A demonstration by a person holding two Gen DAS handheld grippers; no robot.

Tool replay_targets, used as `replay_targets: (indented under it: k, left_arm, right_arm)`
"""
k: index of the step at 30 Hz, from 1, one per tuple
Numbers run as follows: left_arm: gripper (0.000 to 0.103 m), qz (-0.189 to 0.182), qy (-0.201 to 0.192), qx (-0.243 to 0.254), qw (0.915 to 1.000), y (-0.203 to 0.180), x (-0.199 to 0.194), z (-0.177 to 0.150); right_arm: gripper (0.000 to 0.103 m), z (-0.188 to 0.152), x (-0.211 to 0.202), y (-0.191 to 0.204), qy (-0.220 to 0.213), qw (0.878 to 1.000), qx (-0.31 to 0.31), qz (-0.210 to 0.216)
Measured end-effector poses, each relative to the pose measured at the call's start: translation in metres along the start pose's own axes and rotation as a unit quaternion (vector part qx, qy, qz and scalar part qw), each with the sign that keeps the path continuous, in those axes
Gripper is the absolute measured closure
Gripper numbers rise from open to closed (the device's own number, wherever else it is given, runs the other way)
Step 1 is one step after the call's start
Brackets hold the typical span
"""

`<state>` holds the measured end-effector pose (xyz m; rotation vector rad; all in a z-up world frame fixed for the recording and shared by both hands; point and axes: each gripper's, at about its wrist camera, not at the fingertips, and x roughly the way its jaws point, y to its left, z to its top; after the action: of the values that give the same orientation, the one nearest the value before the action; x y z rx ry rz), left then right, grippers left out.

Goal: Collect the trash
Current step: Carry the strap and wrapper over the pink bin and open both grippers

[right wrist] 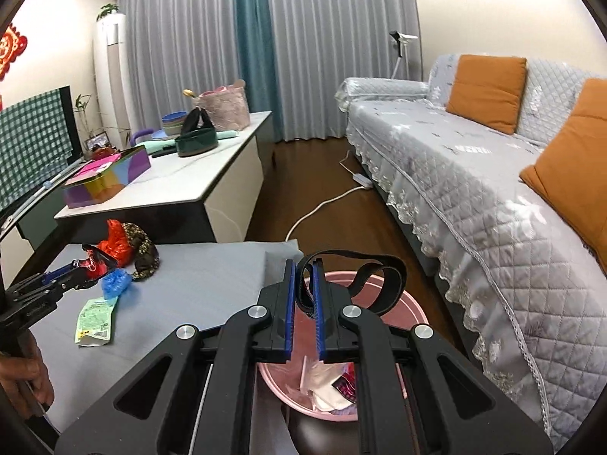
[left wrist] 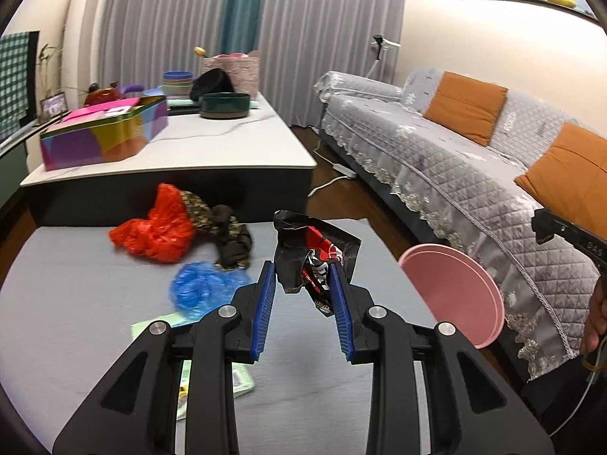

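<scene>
Black strap (right wrist: 353,280) pinched, wrapper (left wrist: 315,258) gripped

The pale green printed paper packet (left wrist: 212,360) on the grey table is mostly hidden behind the left gripper (left wrist: 302,278), and its print is too small to read. The round pink plastic basin (right wrist: 411,303) is partly covered by the right gripper (right wrist: 303,288), so the scraps inside it cannot be told apart. On the far white table, the small objects behind the dark green round bowl (left wrist: 225,105) are blurred.
</scene>
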<state>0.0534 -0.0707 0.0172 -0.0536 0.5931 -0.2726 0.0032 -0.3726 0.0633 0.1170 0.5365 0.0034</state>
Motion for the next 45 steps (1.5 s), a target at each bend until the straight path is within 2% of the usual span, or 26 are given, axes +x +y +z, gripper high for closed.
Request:
replay_targets:
  k: [14,45]
  left_arm:
    - [0.074,-0.03,0.003,0.016,0.9994,-0.034,0.011,0.001]
    - [0.074,-0.036,0.01,0.029,0.9989,-0.049,0.018,-0.003]
  right_arm:
    - [0.094,-0.008,-0.002,-0.023,0.0,1.0,0.013,-0.023]
    - [0.094,-0.005,-0.001,-0.025,-0.004,1.0,0.018,-0.024]
